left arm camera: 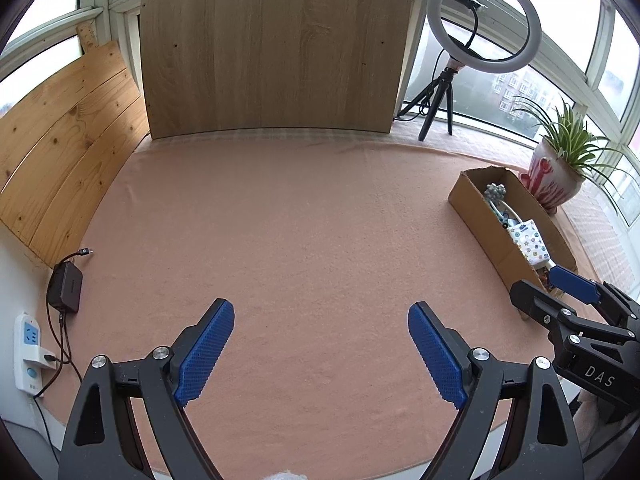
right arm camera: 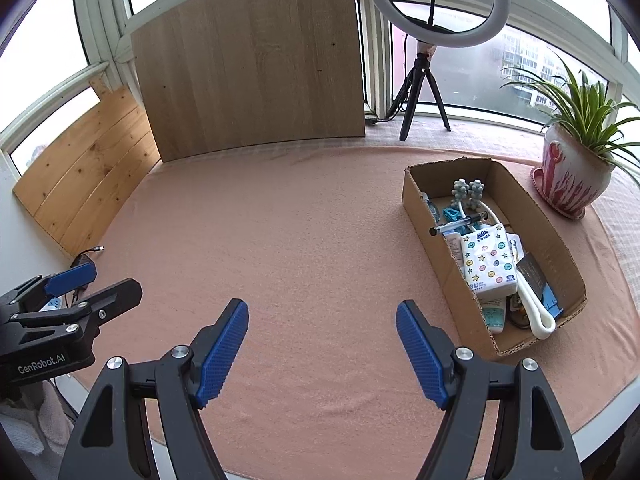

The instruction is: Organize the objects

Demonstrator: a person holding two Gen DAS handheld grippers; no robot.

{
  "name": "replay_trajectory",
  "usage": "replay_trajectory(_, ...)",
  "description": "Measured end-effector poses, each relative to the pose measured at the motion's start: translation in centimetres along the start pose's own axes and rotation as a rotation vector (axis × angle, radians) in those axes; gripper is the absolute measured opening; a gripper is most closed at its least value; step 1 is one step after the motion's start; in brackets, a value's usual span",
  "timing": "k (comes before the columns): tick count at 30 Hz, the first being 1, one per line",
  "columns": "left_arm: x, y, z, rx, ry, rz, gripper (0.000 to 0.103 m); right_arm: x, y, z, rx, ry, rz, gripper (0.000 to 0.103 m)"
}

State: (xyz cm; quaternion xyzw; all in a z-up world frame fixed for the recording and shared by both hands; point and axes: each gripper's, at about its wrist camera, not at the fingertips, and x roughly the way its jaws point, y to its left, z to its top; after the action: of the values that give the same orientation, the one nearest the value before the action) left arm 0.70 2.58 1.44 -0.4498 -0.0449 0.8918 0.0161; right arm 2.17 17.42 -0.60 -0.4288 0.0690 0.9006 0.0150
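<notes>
**Both tongs spread wide, holding nothing**

The left tongs (left arm camera: 321, 354) hang above the tabletop with the blue ribbed pads (left arm camera: 206, 354) angled outward in a broad V, nothing between them. The right tongs (right arm camera: 322, 354) stand in the same pose, jaws parted and pads (right arm camera: 420, 354) bare. Each pair shows at the edge of the other's camera (the right tongs (left arm camera: 554, 288) low at the right edge of the left wrist view, the left tongs (right arm camera: 92, 280) low at the left edge of the right wrist view), side by side and apart, both pointing forward.
</notes>
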Motion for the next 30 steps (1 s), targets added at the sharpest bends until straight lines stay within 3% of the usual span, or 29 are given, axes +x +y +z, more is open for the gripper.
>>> replay_trajectory(12,-0.1,2.1,0.9,-0.016,-0.022,0.018,0.091,0.6,2.3,0.1,-0.014,-0.014,-0.012,0.073)
replay_trajectory(30,0.8,3.2,2.0,-0.006,-0.022,0.039,0.091,1.2,2.7,0.8,-0.005,-0.027,-0.018,0.073)
